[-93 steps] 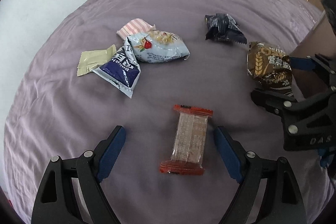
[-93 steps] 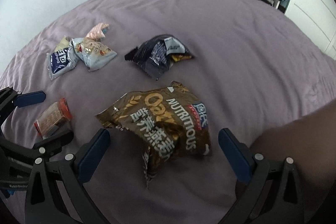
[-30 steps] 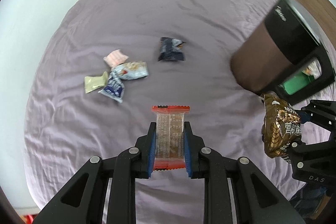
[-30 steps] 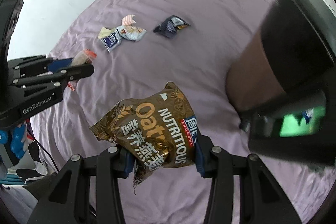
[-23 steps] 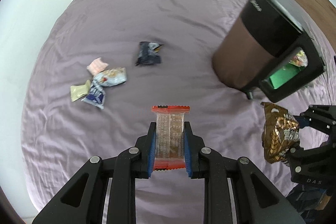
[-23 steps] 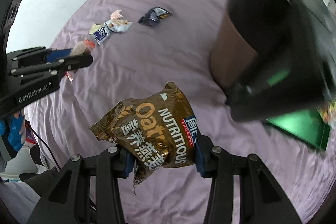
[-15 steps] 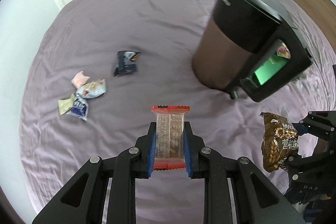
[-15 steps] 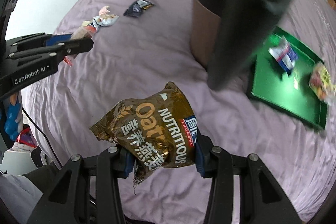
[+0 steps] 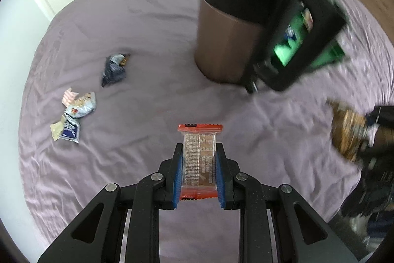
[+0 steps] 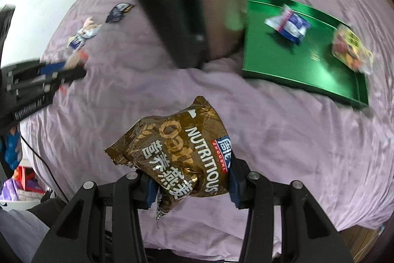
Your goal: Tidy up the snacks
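Two snacks riding clamped in mid-air: red-ended wafer bar (image 9: 200, 162) standing upright in the left hand-held gripper (image 9: 199, 173), brown oat bag (image 10: 182, 159) crumpling in the right hand-held gripper (image 10: 190, 185). Both hanging above the purple bed (image 9: 152, 24). Looming ahead, a brown-and-black bin (image 9: 229, 24), blurred, half-blocking the green tray (image 10: 303, 70) beyond. Already lying in that tray, a white-blue packet (image 10: 289, 25) and a yellow packet (image 10: 351, 51). Sitting far left, a dark packet (image 9: 113, 70) and a small snack cluster (image 9: 72, 117).
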{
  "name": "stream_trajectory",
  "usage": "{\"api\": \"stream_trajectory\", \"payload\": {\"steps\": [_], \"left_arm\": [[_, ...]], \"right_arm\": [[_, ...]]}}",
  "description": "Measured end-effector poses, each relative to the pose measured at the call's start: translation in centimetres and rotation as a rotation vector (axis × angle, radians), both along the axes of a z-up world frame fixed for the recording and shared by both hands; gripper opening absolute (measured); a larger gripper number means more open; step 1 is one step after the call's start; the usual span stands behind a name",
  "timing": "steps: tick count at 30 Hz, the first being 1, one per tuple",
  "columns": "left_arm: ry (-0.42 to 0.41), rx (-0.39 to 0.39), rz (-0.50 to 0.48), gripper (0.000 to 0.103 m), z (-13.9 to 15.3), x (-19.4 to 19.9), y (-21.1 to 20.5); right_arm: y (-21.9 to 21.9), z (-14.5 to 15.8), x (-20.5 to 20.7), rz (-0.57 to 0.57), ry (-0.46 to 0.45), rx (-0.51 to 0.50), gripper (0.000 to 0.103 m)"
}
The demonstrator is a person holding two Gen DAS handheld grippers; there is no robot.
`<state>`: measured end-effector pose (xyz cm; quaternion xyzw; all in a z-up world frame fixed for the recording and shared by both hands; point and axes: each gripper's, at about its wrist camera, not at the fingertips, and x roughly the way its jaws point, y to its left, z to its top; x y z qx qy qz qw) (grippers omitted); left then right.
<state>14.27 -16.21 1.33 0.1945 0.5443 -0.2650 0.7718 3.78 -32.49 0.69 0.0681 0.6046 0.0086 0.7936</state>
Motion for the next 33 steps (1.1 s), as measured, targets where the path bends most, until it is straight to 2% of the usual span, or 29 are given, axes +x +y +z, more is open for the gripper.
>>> {"api": "stream_trajectory", "payload": {"steps": [3,8,13,16,21,25,29,33], "left_arm": [[0.028,0.031,-0.053,0.019,-1.2,-1.6,-0.9],[0.049,0.068,-0.215,0.019,-2.9,-5.2,-4.3],[0.069,0.041,-0.357,0.019,-3.1,-7.7,-9.4],[0.063,-0.001,-0.403,0.019,-2.5,-8.1,-13.3],[0.040,-0.081,-0.410,0.019,-1.2,-6.6,-20.1],[0.009,-0.123,-0.380,0.019,-0.4,-3.7,-25.0],[-0.009,-0.128,-0.328,0.019,-1.3,-0.9,-28.5],[0.021,-0.111,-0.260,0.019,-3.6,1.6,-30.8]], "right_arm": [[-2.0,-0.2,-1.2,-0.049,-0.009,-0.018,0.036],[-6.4,0.3,-2.0,-0.146,-0.034,-0.048,0.036],[-11.1,0.7,-2.3,-0.243,-0.075,-0.073,0.036],[-13.9,1.1,-1.7,-0.283,-0.105,-0.089,0.036],[-18.8,1.9,0.0,-0.349,-0.177,-0.116,0.036],[-22.3,1.9,1.6,-0.389,-0.218,-0.127,0.036],[-24.6,1.1,3.6,-0.400,-0.236,-0.132,0.036],[-25.8,-0.8,5.7,-0.379,-0.215,-0.134,0.036]]}}
